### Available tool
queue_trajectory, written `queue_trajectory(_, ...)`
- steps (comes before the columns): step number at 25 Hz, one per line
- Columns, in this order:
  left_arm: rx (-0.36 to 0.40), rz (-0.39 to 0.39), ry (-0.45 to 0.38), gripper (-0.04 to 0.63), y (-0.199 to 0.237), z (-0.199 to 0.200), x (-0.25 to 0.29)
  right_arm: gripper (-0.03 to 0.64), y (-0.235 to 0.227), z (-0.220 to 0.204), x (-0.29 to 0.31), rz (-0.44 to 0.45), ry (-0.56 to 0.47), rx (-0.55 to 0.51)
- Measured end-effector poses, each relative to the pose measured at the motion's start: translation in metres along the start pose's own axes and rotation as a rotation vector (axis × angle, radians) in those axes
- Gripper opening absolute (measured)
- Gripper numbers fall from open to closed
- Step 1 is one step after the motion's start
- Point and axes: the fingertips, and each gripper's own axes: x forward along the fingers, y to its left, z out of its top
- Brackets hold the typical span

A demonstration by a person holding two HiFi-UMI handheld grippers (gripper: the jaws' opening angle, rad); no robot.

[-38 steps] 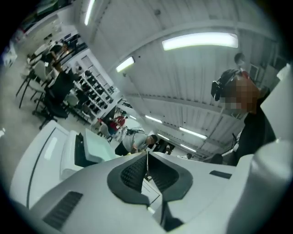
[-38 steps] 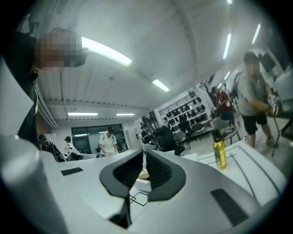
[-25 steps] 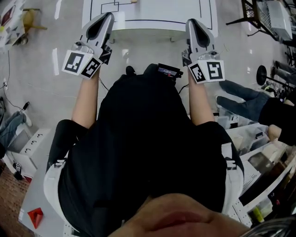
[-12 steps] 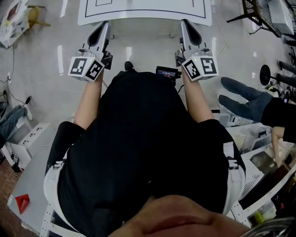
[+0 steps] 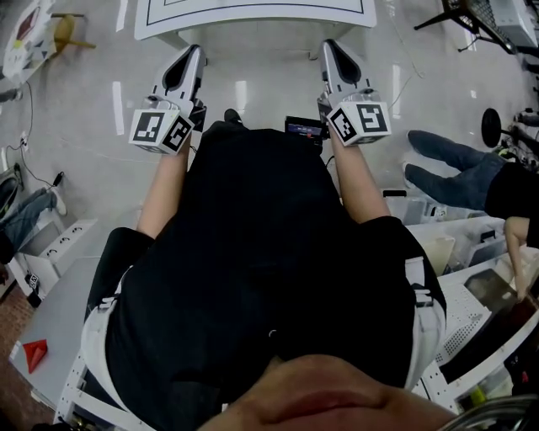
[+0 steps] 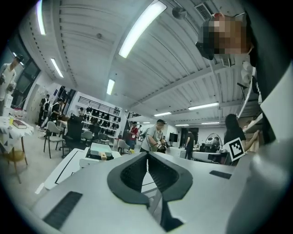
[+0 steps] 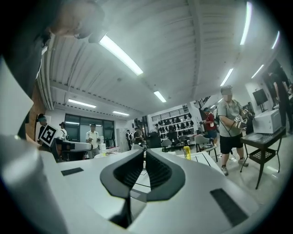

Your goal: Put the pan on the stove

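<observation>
two tongs are hovering here, left tongs (image 5: 190, 55) and right tongs (image 5: 331, 50), both pinched closed on nothing, pointing at one white bench (image 5: 253, 10)

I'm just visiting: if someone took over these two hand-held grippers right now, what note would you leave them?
Left gripper: shut, empty, held level above the floor.
Right gripper: shut, empty, level too.
White table lies just ahead of both; pan and stove cannot be made out from here.
Done: nothing yet.
Left: reach the table, find the pan, grip it, set it on the stove.
</observation>
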Motion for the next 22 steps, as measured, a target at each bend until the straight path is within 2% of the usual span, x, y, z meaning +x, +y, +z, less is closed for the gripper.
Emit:
queue_trajectory(3,0.011,-0.022,0.016,0.025,0.003,-0.002,-0.003,0.029,0.005,-0.003,-0.003,-0.024,0.002,-0.008)
queue_trajectory(8,-0.02,-0.084,0.023,0.025,0.017,-0.004,-0.003,0.029,0.023,-0.011,0.0,-0.081,0.001,-0.017)
queue_trajectory(12,-0.02,-0.054,0.028,0.025,0.047,0.002,-0.01,0.029,0.043,-0.017,0.016,-0.107,0.017,-0.004)
queue_trajectory(17,-0.028,0.0,0.032,0.025,0.091,-0.001,-0.024,0.029,0.07,-0.021,0.047,-0.069,0.033,-0.022)
queue_trajectory(22,-0.039,0.008,0.041,0.025,0.107,-0.003,-0.03,0.028,0.079,-0.023,0.064,-0.038,0.056,-0.013)
